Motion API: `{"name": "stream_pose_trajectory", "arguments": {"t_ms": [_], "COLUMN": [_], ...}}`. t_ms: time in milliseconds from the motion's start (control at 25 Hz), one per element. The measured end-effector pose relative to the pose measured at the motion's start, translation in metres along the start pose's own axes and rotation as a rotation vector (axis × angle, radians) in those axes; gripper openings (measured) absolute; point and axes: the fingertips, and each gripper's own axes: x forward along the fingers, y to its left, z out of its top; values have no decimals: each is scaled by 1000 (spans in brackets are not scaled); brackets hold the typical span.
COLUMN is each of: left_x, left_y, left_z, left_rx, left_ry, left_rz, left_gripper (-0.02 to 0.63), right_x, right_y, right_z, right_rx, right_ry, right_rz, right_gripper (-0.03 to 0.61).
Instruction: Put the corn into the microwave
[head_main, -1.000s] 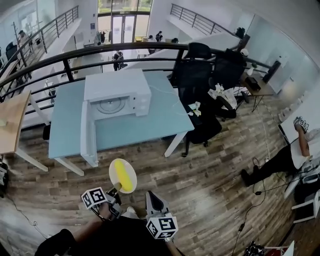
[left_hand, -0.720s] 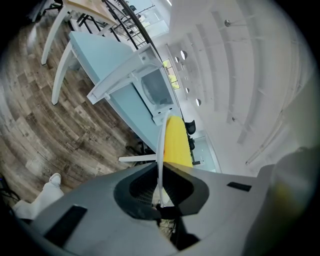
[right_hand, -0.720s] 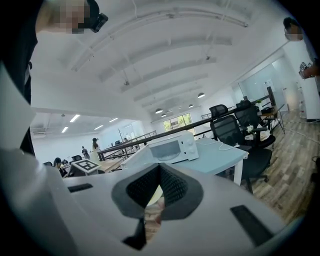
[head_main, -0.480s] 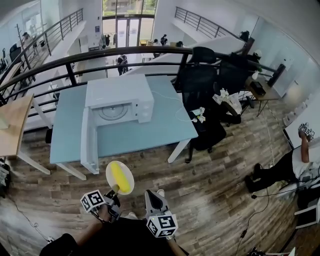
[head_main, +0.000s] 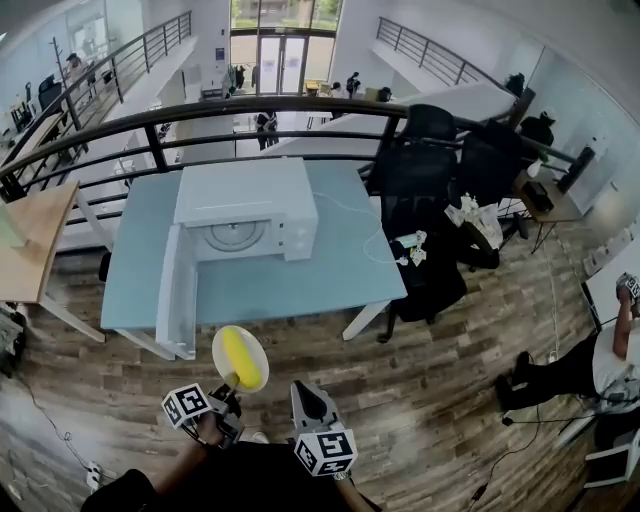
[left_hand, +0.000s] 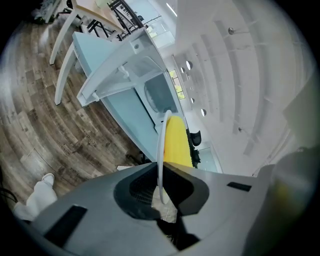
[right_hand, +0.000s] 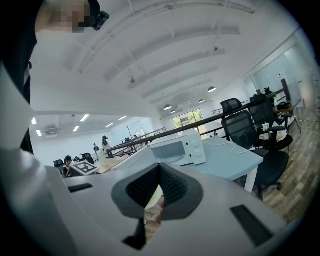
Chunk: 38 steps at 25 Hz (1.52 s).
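A yellow corn cob (head_main: 240, 357) lies on a white plate (head_main: 228, 343) that my left gripper (head_main: 229, 391) holds by its near rim, jaws shut on the rim. In the left gripper view the plate (left_hand: 161, 142) stands edge-on between the jaws, with the corn (left_hand: 176, 142) just beyond my left gripper (left_hand: 161, 172). The white microwave (head_main: 245, 205) stands on the light blue table (head_main: 300, 285), its door (head_main: 177, 295) swung open toward me on the left, its turntable in sight. My right gripper (head_main: 308, 402) hangs beside the left, shut and empty (right_hand: 160, 167).
Black office chairs (head_main: 425, 165) stand at the table's right end, and a black railing (head_main: 150, 125) runs behind it. A wooden table (head_main: 30, 245) is at the far left. A person sits on the wood floor (head_main: 440, 380) at the far right.
Both grippers have moved forward toward the table, the plate and corn still in the left one. The open microwave door now lies closer to the plate.
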Motion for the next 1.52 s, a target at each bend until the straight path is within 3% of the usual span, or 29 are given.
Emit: {"name": "stream_pose_trajectory", "arguments": {"t_ms": [520,1160,1520], "left_x": [44,81,106], "left_y": [-26,-53,-64], "left_z": [17,11,10], "left_rx": [-62,-163,-201], "left_ry": [-125,-317,-403], "left_rz": [29,55,63], "left_gripper": [21,21,21], "right_x": [41,74,86], "right_y": [-51,-102,-138], "right_z": [32,65,81], "right_rx": [-10,-67,-81], "right_ry": [45,88,99], "right_rz": [113,306,362], "right_gripper": [9,9,9]}}
